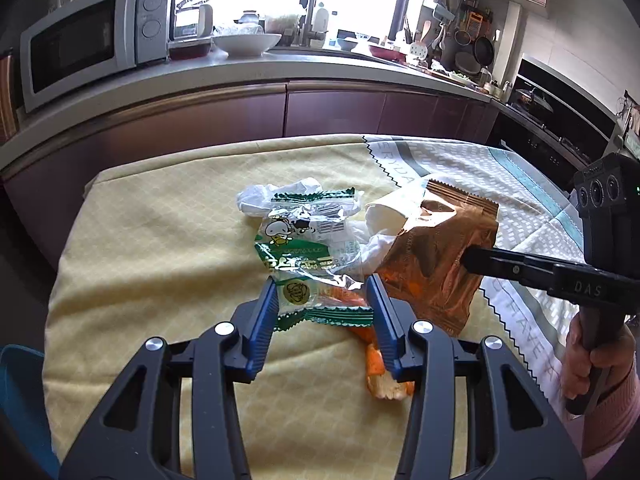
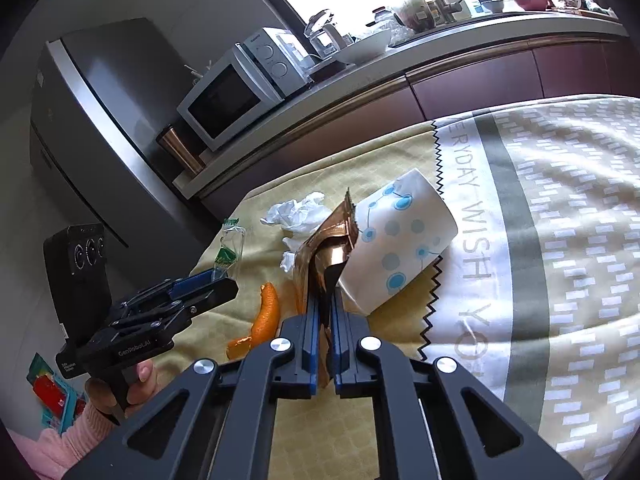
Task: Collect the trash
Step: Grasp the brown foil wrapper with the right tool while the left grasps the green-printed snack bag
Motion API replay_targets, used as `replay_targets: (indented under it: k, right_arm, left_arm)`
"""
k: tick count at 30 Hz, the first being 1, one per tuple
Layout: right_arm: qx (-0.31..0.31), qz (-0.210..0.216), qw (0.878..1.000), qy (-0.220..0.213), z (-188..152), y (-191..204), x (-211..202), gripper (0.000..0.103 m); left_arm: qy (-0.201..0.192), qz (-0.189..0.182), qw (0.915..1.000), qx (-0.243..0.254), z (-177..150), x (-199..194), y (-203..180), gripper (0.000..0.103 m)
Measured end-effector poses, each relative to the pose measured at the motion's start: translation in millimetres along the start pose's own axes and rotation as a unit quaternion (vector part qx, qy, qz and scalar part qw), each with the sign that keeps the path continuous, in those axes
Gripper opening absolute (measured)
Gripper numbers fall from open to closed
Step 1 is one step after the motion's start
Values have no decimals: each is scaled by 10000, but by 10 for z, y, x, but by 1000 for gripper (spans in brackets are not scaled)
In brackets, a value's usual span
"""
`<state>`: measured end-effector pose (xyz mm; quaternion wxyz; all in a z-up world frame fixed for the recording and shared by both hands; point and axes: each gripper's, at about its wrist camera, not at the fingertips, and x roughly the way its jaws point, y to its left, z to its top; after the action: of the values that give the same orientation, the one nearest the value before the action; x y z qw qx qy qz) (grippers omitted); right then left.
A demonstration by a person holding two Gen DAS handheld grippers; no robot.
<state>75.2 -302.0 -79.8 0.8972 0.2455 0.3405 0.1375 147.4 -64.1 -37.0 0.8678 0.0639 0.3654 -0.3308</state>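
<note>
Between your left gripper (image 1: 325, 294) fingers sits the near end of a green-and-clear snack wrapper (image 1: 308, 256); the blue pads (image 1: 267, 312) stand partly apart, one at each side of the wrapper's crimped edge, and you can't tell for sure from the left wrist view whether they press it or just flank it. Under and just past the right-hand pad lies an orange peel (image 1: 382, 376), curling back toward the camera. Beyond the wrapper's far end, a crumpled white tissue (image 1: 276, 196) rests on the yellow tablecloth (image 1: 152, 264).

Your right gripper (image 2: 326, 300) has its fingers together, clamped on the bottom edge of a copper foil bag (image 2: 320, 252), which stands up on edge from the pads. Just to the right of those fingers, touching the bag, a white paper cup w/ blue dots (image 2: 404, 240) lies on its side, mouth toward the far end of the table. Left of the fingers: the peel on the cloth, then your left gripper w/ the wrapper sticking up from it. Past the bag's tip, more white tissue.

Your hand (image 1: 588, 360), in a pink sleeve, grips the right tool's handle at the far right of the left wrist view. Behind the table: a counter w/ a microwave (image 1: 96, 48) and a white bowl (image 1: 246, 42).
</note>
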Motion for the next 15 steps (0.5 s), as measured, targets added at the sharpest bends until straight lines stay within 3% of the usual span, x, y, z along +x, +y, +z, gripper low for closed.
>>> replay_targets:
  k: [15]
  right_arm:
    - [-279, 191, 9989, -323, 24, 277, -292, 3]
  left_arm:
    - [-227, 54, 9994, -259, -329, -563, 181, 44]
